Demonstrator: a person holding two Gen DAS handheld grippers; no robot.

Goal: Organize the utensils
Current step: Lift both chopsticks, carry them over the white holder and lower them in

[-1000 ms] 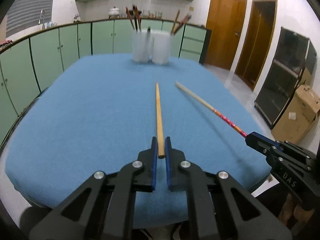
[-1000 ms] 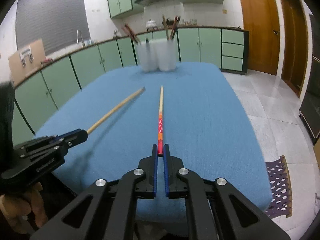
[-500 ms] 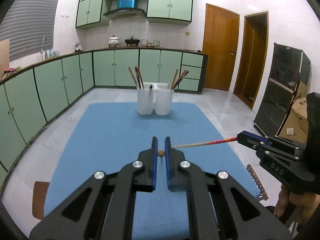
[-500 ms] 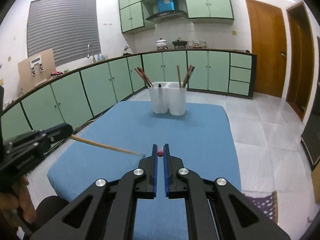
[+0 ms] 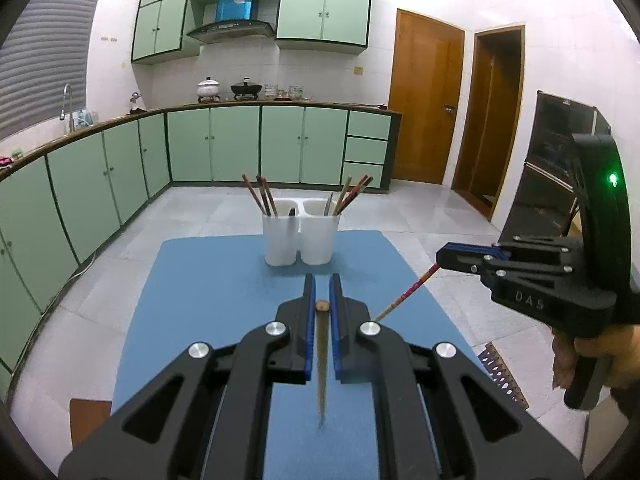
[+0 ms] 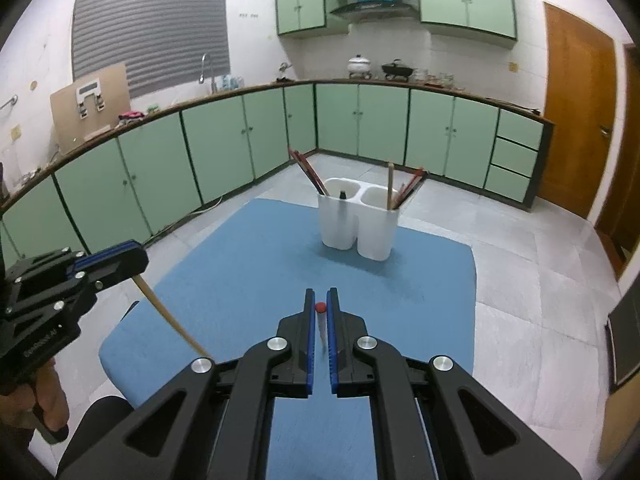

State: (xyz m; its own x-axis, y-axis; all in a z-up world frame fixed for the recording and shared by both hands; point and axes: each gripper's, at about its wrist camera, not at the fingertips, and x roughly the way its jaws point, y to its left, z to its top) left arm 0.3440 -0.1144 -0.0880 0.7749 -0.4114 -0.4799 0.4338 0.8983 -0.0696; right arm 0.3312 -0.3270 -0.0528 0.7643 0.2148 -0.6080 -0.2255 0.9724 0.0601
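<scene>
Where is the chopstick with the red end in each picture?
Left wrist view: the red chopstick is right of centre, slanting down from the right gripper, which holds it.
Right wrist view: only its red end shows, low in the middle between that gripper's fingers.
Shared landmark: the white holder on the blue table.

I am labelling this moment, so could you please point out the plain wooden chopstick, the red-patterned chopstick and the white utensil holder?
plain wooden chopstick (image 6: 166, 314), right wrist view, mid-shaft.
red-patterned chopstick (image 5: 408, 293), left wrist view, patterned shaft.
white utensil holder (image 6: 376, 236), right wrist view, front wall of its right compartment.
</scene>
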